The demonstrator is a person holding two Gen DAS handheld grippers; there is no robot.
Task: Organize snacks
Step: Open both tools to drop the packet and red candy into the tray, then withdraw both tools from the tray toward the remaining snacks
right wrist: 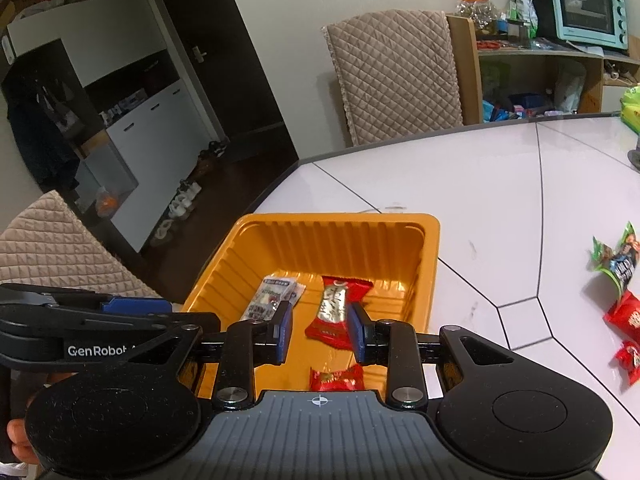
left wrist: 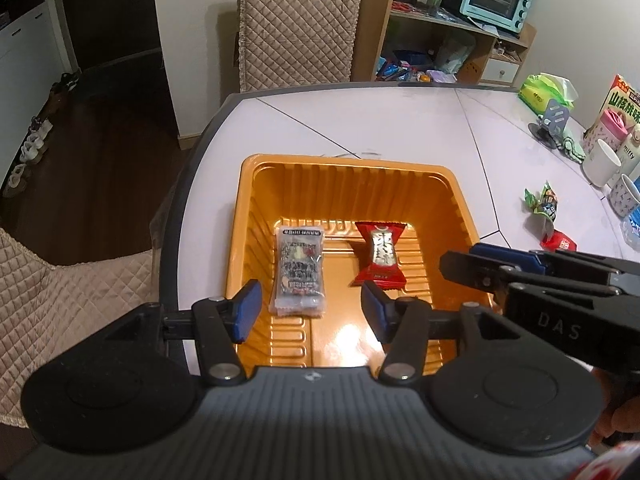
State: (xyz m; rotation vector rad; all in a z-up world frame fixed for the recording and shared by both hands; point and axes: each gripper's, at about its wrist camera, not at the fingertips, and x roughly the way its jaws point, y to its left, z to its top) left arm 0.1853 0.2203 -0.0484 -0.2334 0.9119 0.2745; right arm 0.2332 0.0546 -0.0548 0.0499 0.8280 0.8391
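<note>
3 loose snacks [right wrist: 622, 300] beside tray [right wrist: 430, 264]

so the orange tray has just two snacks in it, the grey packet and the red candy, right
Not quite: the orange tray holds three. Besides the grey packet and red candy, the right wrist view shows a second red snack near its front edge.

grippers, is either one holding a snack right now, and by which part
Nothing is held. The left gripper and right gripper are both open above the orange tray; the red snack lies loose on the tray floor.
</note>
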